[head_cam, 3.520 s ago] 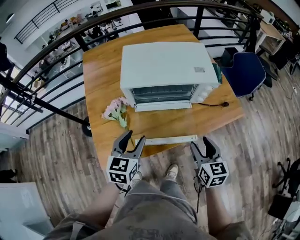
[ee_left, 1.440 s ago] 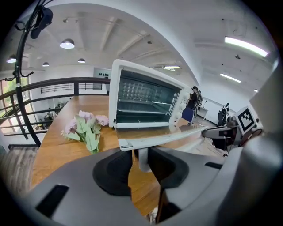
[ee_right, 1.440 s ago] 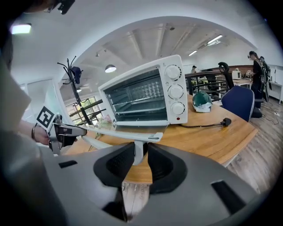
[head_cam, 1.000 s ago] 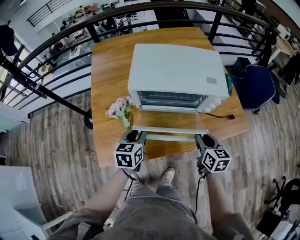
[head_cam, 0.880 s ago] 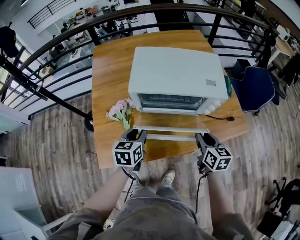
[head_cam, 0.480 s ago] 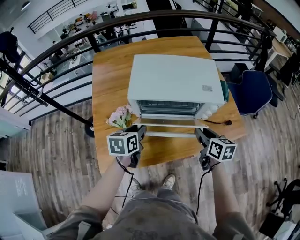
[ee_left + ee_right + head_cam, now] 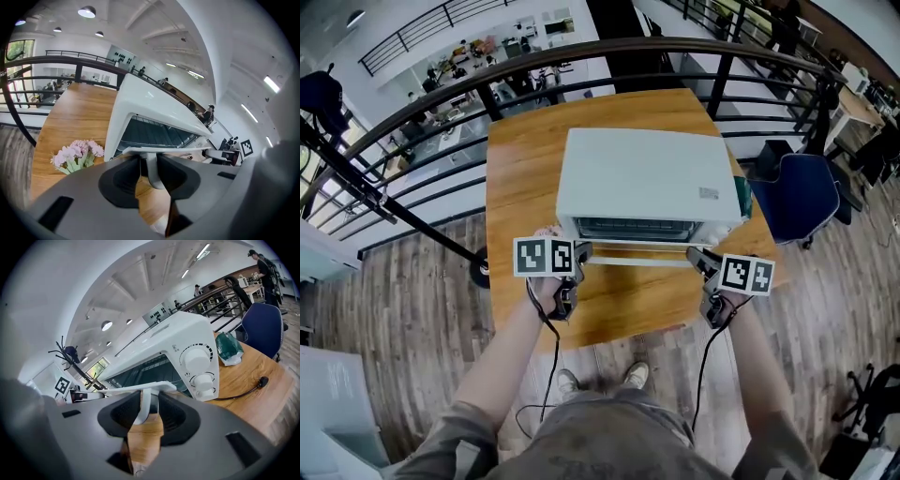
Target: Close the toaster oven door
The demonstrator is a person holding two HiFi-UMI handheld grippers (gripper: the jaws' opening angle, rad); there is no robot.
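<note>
We have the boxy white toaster oven (image 7: 647,178) sitting on the wooden surface (image 7: 520,178). Its glass-fronted door (image 7: 642,246) is swung up most of the way but leans out from the front, so we judge the last push home is not yet done. The left gripper (image 7: 578,253) and right gripper (image 7: 697,256) sit at either end of the white bar handle (image 7: 633,262). Both pairs of jaws are opening, with a handle post standing loosely between each.

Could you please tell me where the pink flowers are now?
In the left gripper view, the pink flowers lie on the wooden table, just left of the toaster oven, by its front corner.
</note>
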